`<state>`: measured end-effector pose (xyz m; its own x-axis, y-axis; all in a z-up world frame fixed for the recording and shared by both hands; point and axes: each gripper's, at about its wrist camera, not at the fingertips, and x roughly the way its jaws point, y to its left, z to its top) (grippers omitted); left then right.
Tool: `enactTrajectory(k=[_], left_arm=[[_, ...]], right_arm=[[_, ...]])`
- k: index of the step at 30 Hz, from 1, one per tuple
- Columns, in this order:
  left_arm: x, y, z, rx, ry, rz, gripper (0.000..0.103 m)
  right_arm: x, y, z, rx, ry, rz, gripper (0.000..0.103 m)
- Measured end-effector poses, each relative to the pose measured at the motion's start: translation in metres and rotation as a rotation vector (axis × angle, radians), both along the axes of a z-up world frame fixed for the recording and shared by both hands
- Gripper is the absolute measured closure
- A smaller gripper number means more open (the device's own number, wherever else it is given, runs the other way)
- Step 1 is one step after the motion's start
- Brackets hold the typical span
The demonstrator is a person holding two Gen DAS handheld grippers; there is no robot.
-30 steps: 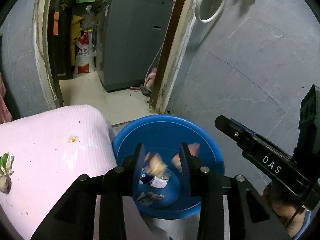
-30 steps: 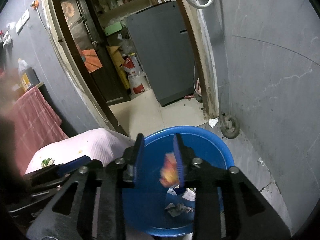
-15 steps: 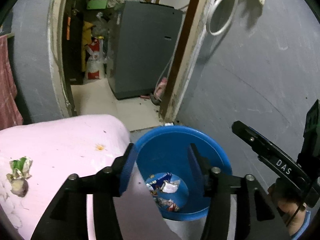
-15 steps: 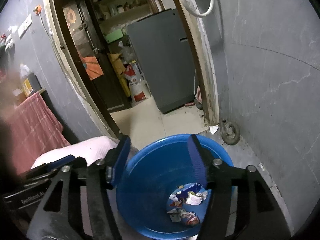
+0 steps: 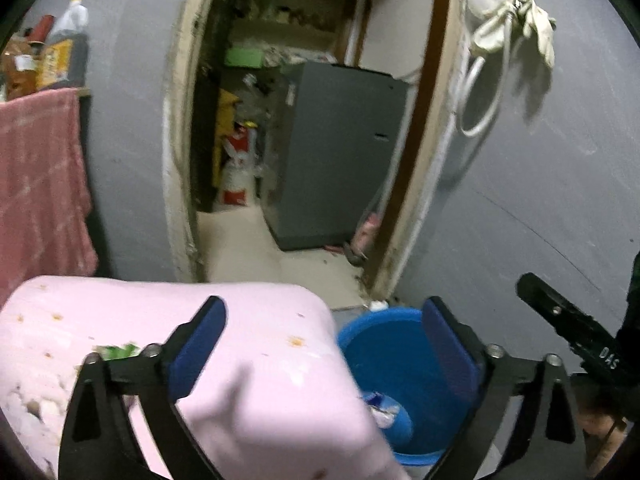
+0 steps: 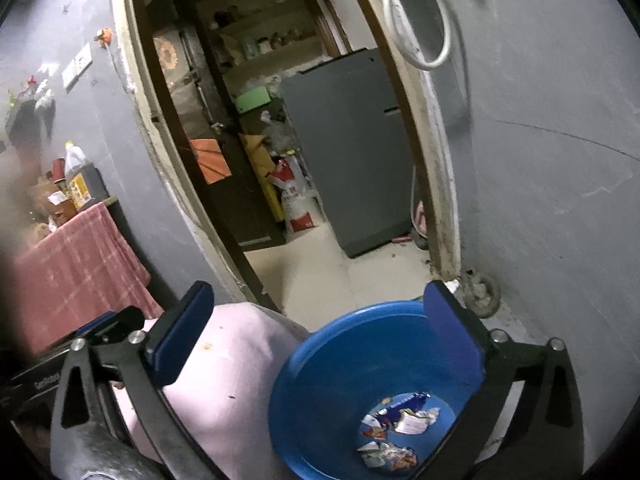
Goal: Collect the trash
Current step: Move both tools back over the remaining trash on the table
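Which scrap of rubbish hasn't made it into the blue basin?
The green scrap on the pink cloth; the other wrappers lie inside the blue basin.

A pink-covered surface (image 5: 256, 360) carries a crumpled green scrap (image 5: 118, 350) near its left side, along with small orange stains. Just beside its right edge a blue basin (image 6: 320, 360) sits on the grey floor (image 6: 516, 324), with torn wrappers (image 6: 396, 432) in its bottom.
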<state>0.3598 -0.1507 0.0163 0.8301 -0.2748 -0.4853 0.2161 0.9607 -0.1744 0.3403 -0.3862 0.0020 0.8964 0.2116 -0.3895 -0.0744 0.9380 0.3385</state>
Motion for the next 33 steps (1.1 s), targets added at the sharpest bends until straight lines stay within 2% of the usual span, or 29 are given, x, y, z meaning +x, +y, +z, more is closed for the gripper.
enactTrajectory(k=[10,15,24,33], left_arm=[[-0.017,0.059,0.009,0.021,-0.067,0.120,0.004],[-0.027,0.091,0.009,0.023,-0.062,0.178,0.004],[-0.040,0.147,0.002,0.042,-0.032,0.276,0.004],[-0.048,0.194,-0.019,0.070,0.035,0.342,0.004]], right_arm=[[-0.003,0.045,0.017,-0.020,-0.101,0.080,0.000],[-0.004,0.074,0.022,-0.021,-0.127,0.142,0.000],[0.005,0.128,0.012,-0.043,-0.075,0.270,0.000],[0.010,0.180,-0.010,-0.123,0.041,0.390,0.000]])
